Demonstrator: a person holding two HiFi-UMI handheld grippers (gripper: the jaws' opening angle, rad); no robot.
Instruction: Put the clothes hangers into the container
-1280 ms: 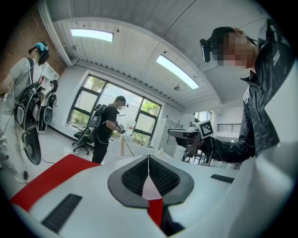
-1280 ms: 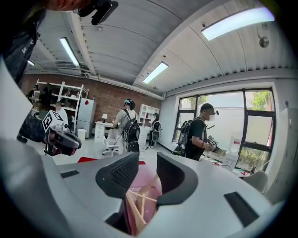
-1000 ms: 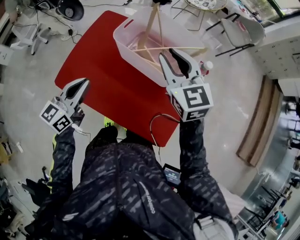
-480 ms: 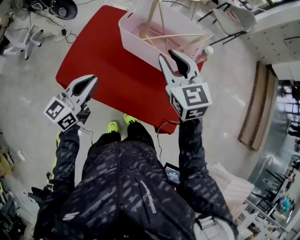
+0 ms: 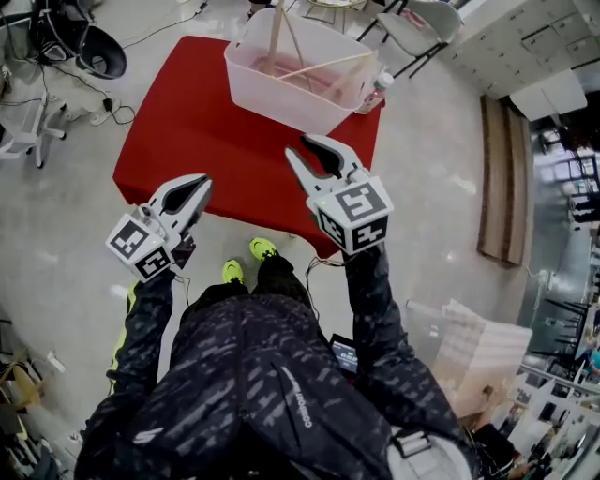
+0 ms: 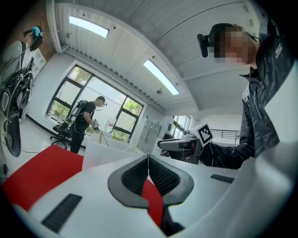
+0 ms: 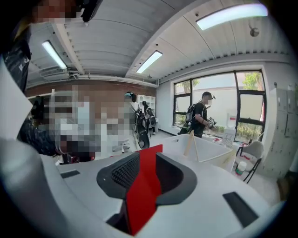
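A translucent white container [image 5: 281, 101] stands at the far end of the red table [image 5: 202, 141], with several wooden clothes hangers [image 5: 309, 67] lying and leaning inside it. My right gripper [image 5: 312, 154] hangs over the table's near edge, well short of the container, jaws open and empty. My left gripper [image 5: 195, 190] is at the near left edge, jaws shut on nothing. In the right gripper view [image 7: 147, 157] the red table shows through the gap, with the container [image 7: 207, 152] and hangers [image 7: 191, 142] ahead. In the left gripper view [image 6: 148, 161] the pads meet; the container [image 6: 100, 152] lies beyond.
A small bottle [image 5: 378, 85] stands next to the container's right end. Chairs [image 5: 427, 14] stand beyond the table, and an office chair base [image 5: 94, 58] with cables lies at the far left. A person [image 7: 201, 116] stands by the windows. My feet are at the table's near edge.
Both grippers have drawn back from the container towards the table's near edge, the right one farther. The container now looks farther away in the head view. No hanger is held.
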